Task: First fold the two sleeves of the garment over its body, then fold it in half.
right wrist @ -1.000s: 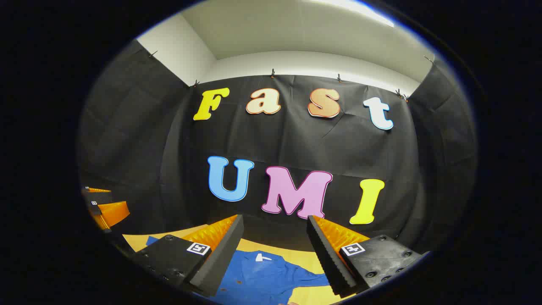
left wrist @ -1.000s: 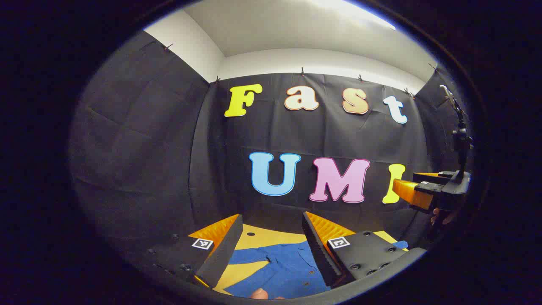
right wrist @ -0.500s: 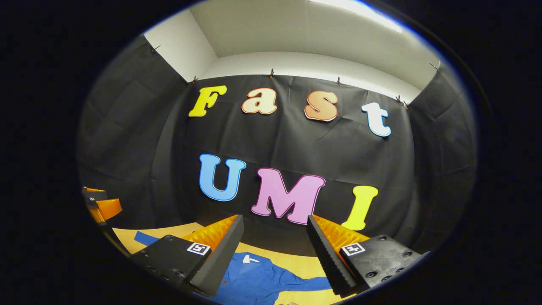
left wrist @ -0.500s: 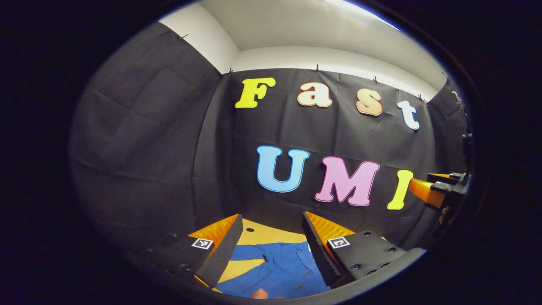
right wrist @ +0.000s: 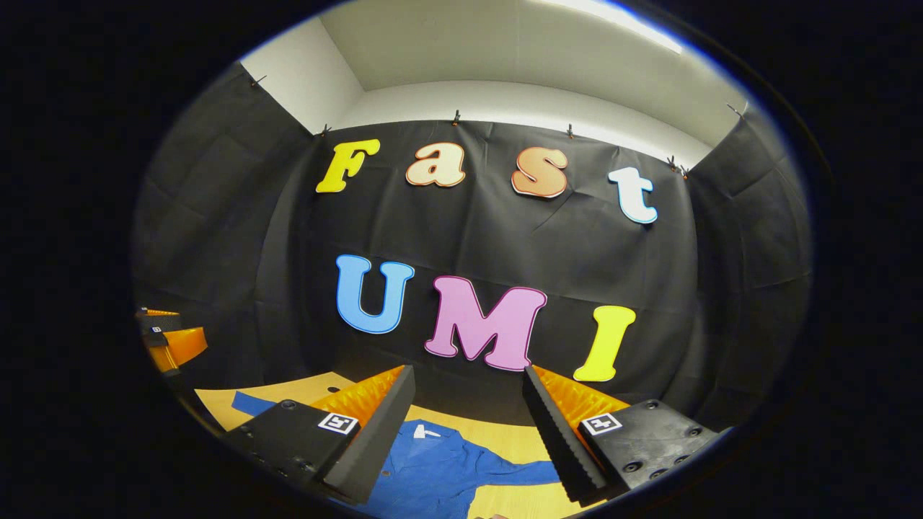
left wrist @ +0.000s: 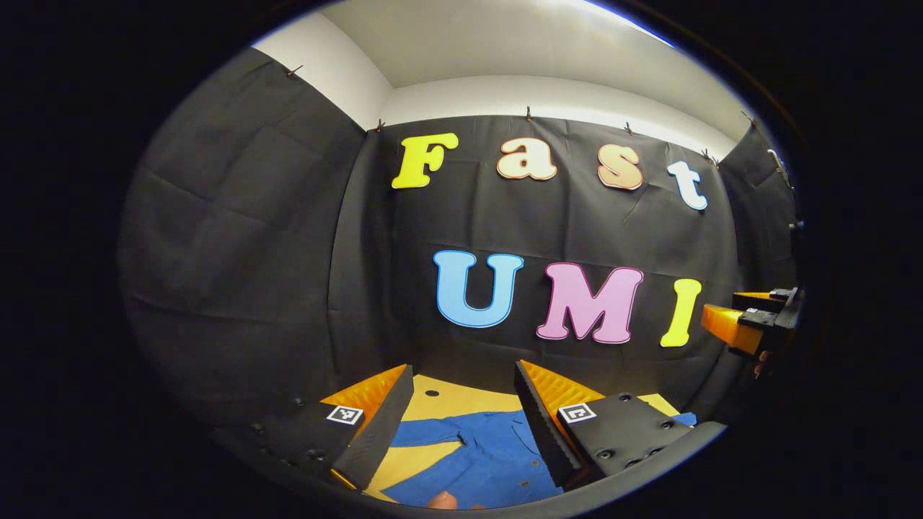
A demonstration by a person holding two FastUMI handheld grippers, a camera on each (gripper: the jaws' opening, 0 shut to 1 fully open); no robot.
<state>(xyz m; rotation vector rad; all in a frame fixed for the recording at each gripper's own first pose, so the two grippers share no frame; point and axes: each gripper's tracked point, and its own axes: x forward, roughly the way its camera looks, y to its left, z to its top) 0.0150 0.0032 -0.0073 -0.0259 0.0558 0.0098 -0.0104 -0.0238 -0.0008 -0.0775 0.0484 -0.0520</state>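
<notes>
While both devices are held above the table [left wrist: 447, 395], we see the left gripper [left wrist: 461, 418] at the bottom centre of the left gripper view with its jaws set wide apart and nothing between them. Through that gap we see the blue garment [left wrist: 483, 454] lying flat on the yellow table surface, with one sleeve [left wrist: 425, 432] extending toward the lower left of the frame and small buttons visible down its front. At the right edge of the same view we note the right gripper [left wrist: 750, 324], held well above the table. In the right gripper view, we see the right gripper [right wrist: 469, 425] at the bottom centre, jaws likewise wide apart and clamped on nothing. Below it lies the garment [right wrist: 440, 468], collar label toward the top, one sleeve [right wrist: 519, 472] reaching to the lower right. At the left edge of this view we note the left gripper [right wrist: 169, 342], clear of the cloth
</notes>
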